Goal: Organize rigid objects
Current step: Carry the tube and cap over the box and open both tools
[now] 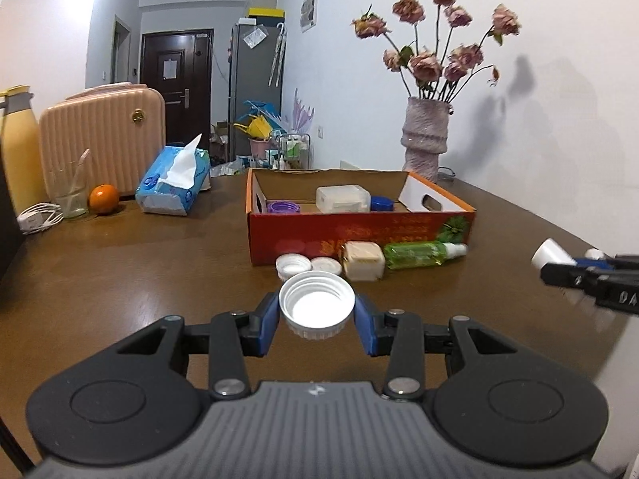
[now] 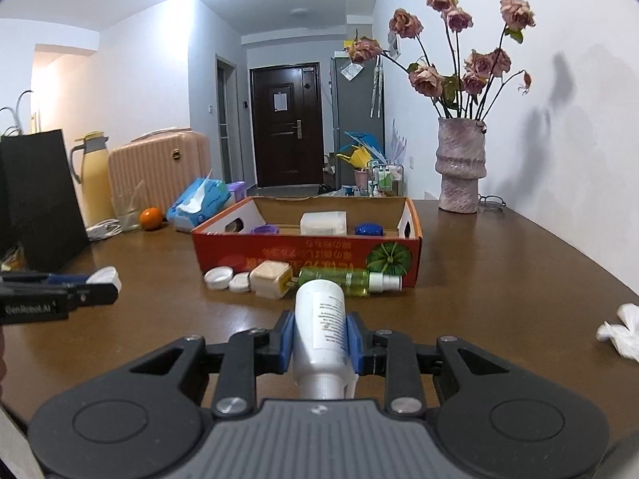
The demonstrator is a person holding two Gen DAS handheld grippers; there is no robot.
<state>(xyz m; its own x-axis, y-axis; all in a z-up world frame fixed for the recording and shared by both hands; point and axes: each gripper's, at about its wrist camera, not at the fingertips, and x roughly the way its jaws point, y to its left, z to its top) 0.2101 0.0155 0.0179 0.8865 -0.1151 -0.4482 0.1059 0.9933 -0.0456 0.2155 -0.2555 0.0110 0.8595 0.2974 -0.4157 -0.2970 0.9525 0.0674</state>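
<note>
Left tool [image 1: 316, 311] clamped on an upturned white cap [image 1: 316, 304]; right tool [image 2: 319, 337] clamped on a white bottle [image 2: 321, 319], both above the tabletop [image 1: 139, 279] near the red box [image 1: 359, 235].

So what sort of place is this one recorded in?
Most likely a lived-in apartment: a wooden table by the wall holds a vase of dried roses, a suitcase stands behind it, and a hallway leads to a dark front door.
</note>
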